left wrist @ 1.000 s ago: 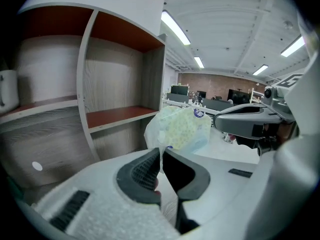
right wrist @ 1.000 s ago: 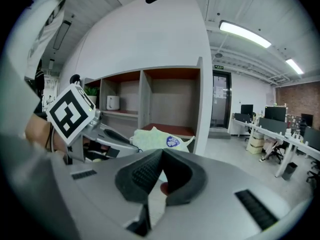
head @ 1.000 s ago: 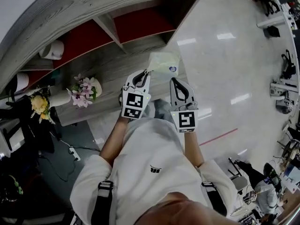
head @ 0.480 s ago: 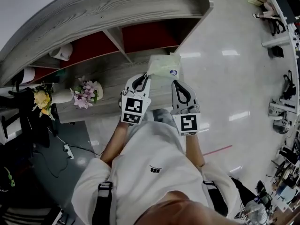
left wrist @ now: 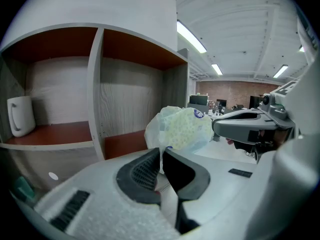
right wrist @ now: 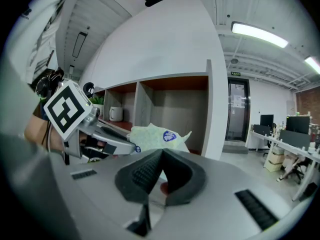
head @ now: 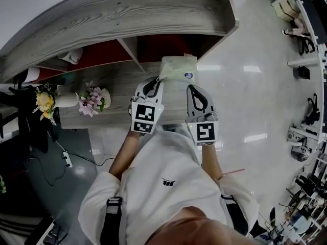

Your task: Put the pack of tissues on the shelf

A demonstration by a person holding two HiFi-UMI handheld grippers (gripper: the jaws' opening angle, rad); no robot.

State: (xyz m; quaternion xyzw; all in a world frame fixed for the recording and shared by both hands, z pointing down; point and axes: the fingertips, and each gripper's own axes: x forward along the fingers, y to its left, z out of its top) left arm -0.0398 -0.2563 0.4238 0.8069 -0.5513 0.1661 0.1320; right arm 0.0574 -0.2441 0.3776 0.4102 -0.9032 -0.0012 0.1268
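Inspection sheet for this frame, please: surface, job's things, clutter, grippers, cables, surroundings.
Surface: grey wooden shelf unit, red-brown compartments.
Job's things: pack of tissues, held up before the compartments, not yet set down.
Clutter: white mug in a left compartment; pink flowers and yellow flowers on the ledge.
Grippers: left gripper and right gripper both shut on the pack's wrapper.
Cables: power strip with cord on the floor.
Surroundings: glossy floor, office desks.

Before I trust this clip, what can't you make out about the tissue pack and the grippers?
- Blue logo wording on the pack of tissues: too small in every view.
- Whether the right gripper pinches the wrapper: right gripper view, its own fingers cover the contact.
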